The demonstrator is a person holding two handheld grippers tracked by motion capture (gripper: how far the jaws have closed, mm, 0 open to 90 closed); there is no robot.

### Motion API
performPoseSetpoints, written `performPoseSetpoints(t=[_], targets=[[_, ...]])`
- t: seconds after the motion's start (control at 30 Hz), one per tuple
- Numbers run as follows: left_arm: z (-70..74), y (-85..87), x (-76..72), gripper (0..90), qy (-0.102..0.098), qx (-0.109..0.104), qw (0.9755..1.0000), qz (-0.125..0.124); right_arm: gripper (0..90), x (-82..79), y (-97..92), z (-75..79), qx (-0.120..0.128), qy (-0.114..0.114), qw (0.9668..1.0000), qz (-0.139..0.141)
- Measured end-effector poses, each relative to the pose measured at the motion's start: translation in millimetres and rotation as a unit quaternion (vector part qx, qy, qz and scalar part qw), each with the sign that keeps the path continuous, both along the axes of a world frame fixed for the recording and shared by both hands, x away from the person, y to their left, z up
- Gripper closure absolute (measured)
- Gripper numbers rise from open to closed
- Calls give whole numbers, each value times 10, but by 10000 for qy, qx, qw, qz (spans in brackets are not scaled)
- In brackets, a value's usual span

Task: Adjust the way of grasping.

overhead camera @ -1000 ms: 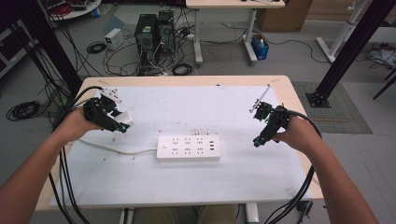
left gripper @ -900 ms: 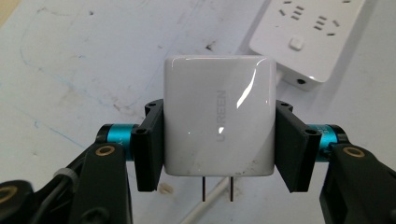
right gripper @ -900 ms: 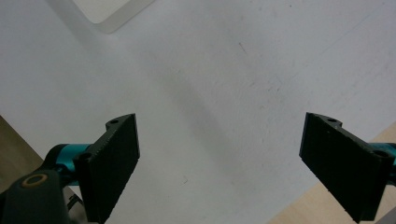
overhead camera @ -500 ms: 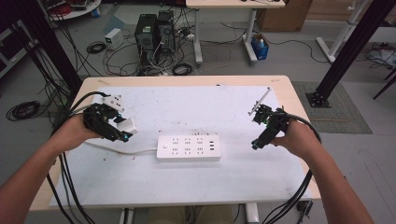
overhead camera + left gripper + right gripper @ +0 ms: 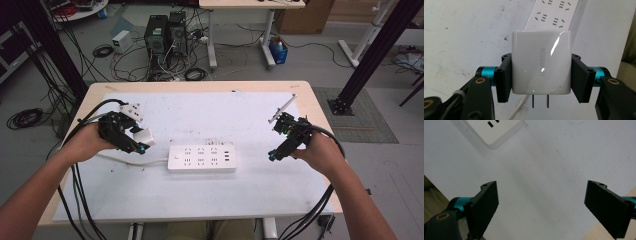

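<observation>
A white charger point(image 5: 540, 62) is clamped between the fingers point(image 5: 504, 77) of the left gripper point(image 5: 131, 141), its two metal prongs point(image 5: 539, 101) pointing back toward the camera in the left gripper view and its glossy face turned up. In the high view the charger point(image 5: 143, 136) is held above the left part of the white worktop point(image 5: 240, 115), just left of the white power strip point(image 5: 201, 158), which is laid flat near the middle with its cord point(image 5: 125, 161) trailing off to the left. The right gripper point(image 5: 280, 148) is held over the right part of the worktop, well apart from the power strip, and its fingers point(image 5: 485, 205) are spread wide with nothing between them; one corner of the power strip point(image 5: 496, 131) is seen beyond them.
</observation>
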State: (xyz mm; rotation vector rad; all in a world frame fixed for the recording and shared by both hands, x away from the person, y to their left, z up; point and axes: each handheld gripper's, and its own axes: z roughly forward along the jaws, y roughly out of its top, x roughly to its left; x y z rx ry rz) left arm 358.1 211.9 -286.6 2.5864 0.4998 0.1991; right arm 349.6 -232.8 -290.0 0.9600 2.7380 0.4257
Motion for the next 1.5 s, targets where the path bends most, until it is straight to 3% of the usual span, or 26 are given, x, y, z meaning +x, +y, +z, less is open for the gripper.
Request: performPoseSetpoints(t=[0.1, 0.43, 0.53, 0.67, 0.83, 0.97, 1.1, 1.17, 1.27, 1.3, 1.33, 1.37, 1.4, 1.43, 1.5], targets=[[28, -95, 2, 425, -46, 4, 10000, -84, 115, -18, 6, 10, 195, -48, 9998, -41], [30, -383, -12, 425, -58, 15, 9996, -291, 115, -63, 61, 18, 308, -82, 9995, -67], [15, -505, -24, 425, -73, 53, 9992, -395, 115, -72, 62, 28, 470, -88, 9987, -197], [-13, -593, -31, 425, -57, 67, 9991, -420, 115, -67, 48, 6, 827, -2, 9955, -460], [-48, -658, -44, 425, -50, 140, 9988, -477, 115, -68, 38, -56, 1077, 106, 9926, -558], [-61, -698, -41, 425, -71, 218, 9981, -581, 115, -60, -6, -101, 1349, 262, 9875, -775], [-67, -748, -36, 425, -68, 233, 9977, -635, 115, -39, -72, -161, 1719, 513, 9778, -1081], [-58, -765, -28, 426, -77, 248, 9975, -659, 115, -32, -105, -188, 1994, 625, 9706, -1196], [-50, -791, -17, 426, -78, 276, 9970, -719, 115, -20, -152, -220, 2412, 814, 9572, -1376], [-50, -791, -17, 425, -78, 276, 9970, -719, 115, -20, -152, -220, 2412, 814, 9572, -1376], [-57, -818, -24, 426, -142, 277, 9968, -732, 115, -18, -178, -238, 2681, 970, 9462, -1529], [-62, -835, -33, 426, -155, 257, 9968, -745, 115, -18, -189, -247, 2781, 1006, 9426, -1551], [-62, -835, -33, 426, -155, 257, 9968, -745, 115, -18, -189, -247, 2781, 1006, 9426, -1551], [-68, -872, -48, 426, -158, 180, 9967, -780, 115, -20, -203, -265, 2945, 1113, 9353, -1614], [-66, -907, -52, 425, -173, 156, 9962, -837, 115, -21, -207, -283, 3125, 1217, 9275, -1650]])
